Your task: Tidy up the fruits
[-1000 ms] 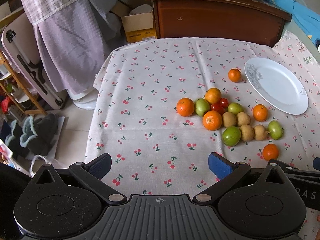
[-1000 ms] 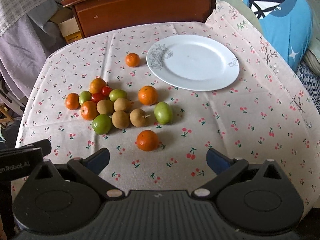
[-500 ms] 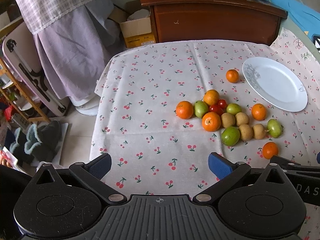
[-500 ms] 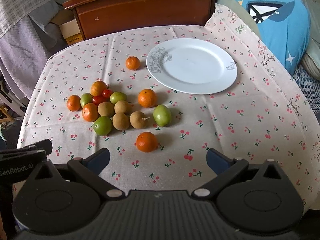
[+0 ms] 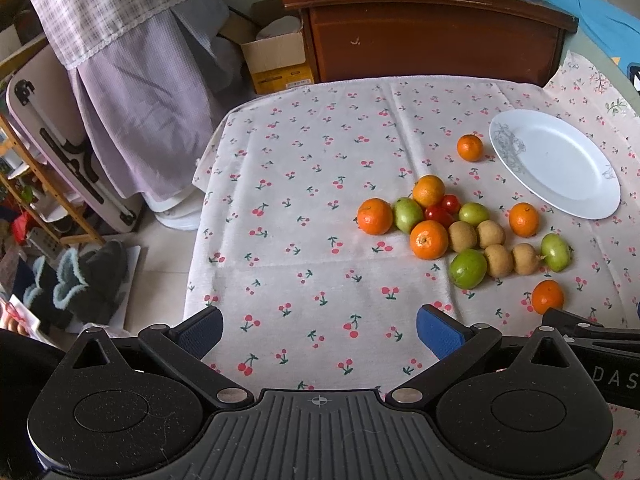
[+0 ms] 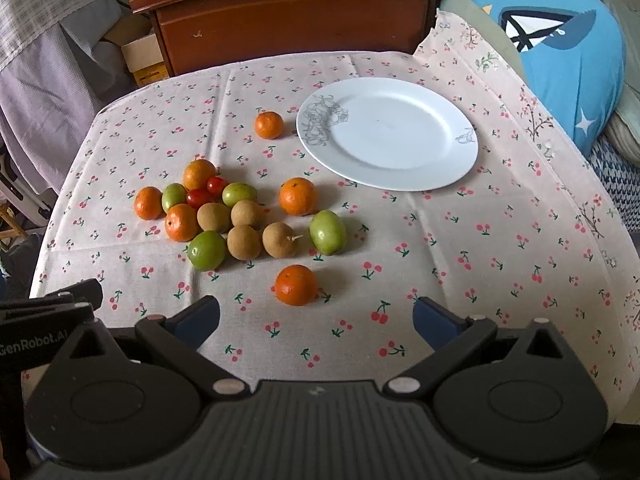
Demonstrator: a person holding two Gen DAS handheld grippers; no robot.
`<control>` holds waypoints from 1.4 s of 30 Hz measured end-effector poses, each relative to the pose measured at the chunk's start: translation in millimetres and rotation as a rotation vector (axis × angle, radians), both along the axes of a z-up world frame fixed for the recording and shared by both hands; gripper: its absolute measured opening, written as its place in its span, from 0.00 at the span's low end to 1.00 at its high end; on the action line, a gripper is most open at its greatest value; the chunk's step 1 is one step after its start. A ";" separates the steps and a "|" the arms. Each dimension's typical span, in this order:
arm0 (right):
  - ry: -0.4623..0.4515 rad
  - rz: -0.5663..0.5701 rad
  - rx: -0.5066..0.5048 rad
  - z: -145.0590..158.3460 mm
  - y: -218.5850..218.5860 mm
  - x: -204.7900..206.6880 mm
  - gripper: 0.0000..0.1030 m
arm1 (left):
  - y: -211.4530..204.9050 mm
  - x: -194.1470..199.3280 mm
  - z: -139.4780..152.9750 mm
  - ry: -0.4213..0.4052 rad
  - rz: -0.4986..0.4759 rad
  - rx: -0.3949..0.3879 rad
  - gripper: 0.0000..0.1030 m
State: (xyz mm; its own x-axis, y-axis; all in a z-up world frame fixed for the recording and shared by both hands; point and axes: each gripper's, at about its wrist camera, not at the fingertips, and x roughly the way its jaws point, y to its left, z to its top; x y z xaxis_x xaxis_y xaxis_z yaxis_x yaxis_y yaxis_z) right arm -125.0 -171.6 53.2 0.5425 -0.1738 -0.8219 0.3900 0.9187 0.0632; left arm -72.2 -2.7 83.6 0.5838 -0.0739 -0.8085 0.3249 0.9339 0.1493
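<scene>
Tablecloth (image 6: 500, 240) with a cherry print fills both views, and over the last second more of it has come into sight: you have drawn both grippers back and up, so the fruit looks smaller and farther off, though nothing on the cloth has moved. That suggests sorting has not begun. A white plate (image 6: 400, 168) sits empty at the far right. Left of it and nearer you lies the fruit cluster (image 6: 224, 216), oranges, green fruits, brown fruits and two red tomatoes touching one another. One lone orange (image 6: 295, 285) rests just beyond your right gripper (image 6: 316, 318), whose jaws are spread wide and hold nothing. Your left gripper (image 5: 319, 330) hovers over bare cloth to the left, likewise spread and empty.
</scene>
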 end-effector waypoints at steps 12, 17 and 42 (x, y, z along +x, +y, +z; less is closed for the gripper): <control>-0.019 0.013 -0.006 4.1 0.2 -0.1 0.99 | 0.0 -1.2 6.6 -0.013 0.004 0.003 1.00; -0.029 0.022 -0.003 6.1 -0.5 -1.3 0.99 | 0.5 -2.5 9.3 -0.019 0.000 0.003 1.00; -0.147 0.087 0.042 4.3 -10.4 -9.8 0.98 | 9.8 11.3 -15.0 0.033 -0.110 -0.132 1.00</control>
State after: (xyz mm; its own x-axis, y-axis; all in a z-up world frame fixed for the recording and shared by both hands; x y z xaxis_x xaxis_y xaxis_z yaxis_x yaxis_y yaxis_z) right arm -134.7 -182.1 57.5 0.6687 -0.0882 -0.7383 0.2929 0.9439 0.1525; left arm -61.0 7.1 68.6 0.5397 -0.2426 -0.8061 0.4293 0.9030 0.0157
